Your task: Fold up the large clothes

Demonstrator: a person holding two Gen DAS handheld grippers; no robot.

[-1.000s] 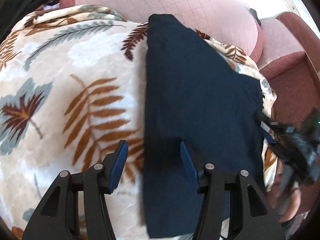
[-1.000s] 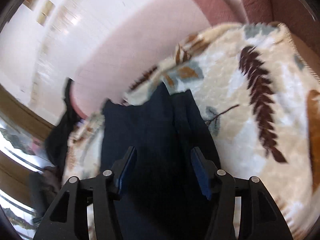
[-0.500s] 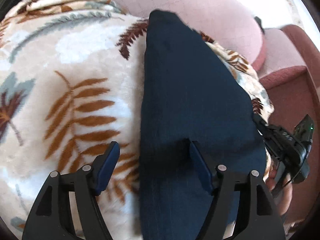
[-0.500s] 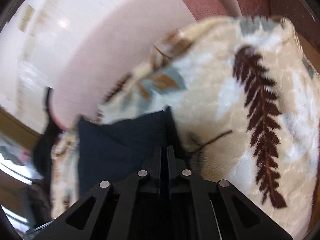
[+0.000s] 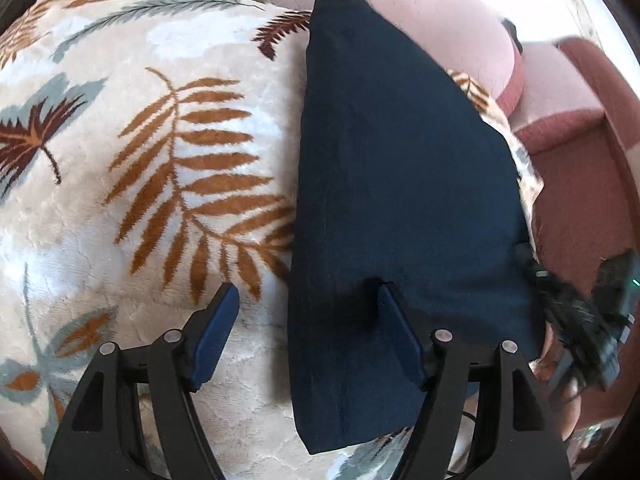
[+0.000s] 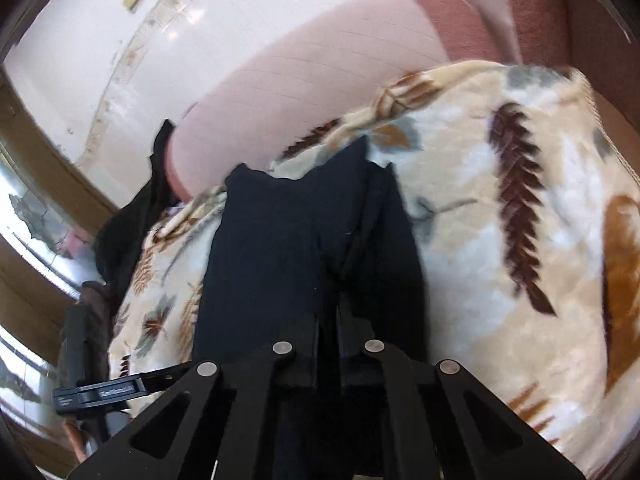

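A dark navy garment [image 5: 392, 184] lies folded in a long strip on a cream blanket with brown leaf print [image 5: 132, 152]. My left gripper [image 5: 306, 316] is open, its fingers straddling the garment's left edge near its close end. In the right wrist view the same garment [image 6: 296, 248] rises from my right gripper [image 6: 328, 320], which is shut on its near edge and lifts a fold. The right gripper also shows at the left wrist view's right edge [image 5: 576, 312].
The blanket covers a pink sofa with a quilted backrest [image 5: 420, 4] and a red-brown armrest [image 5: 568, 120]. A black cloth [image 6: 136, 216] hangs at the sofa's far end. White tiled floor [image 6: 160, 20] lies behind.
My right gripper closed on the garment's edge and raised it. My left gripper moved in closer over the garment's near left edge and stayed open.
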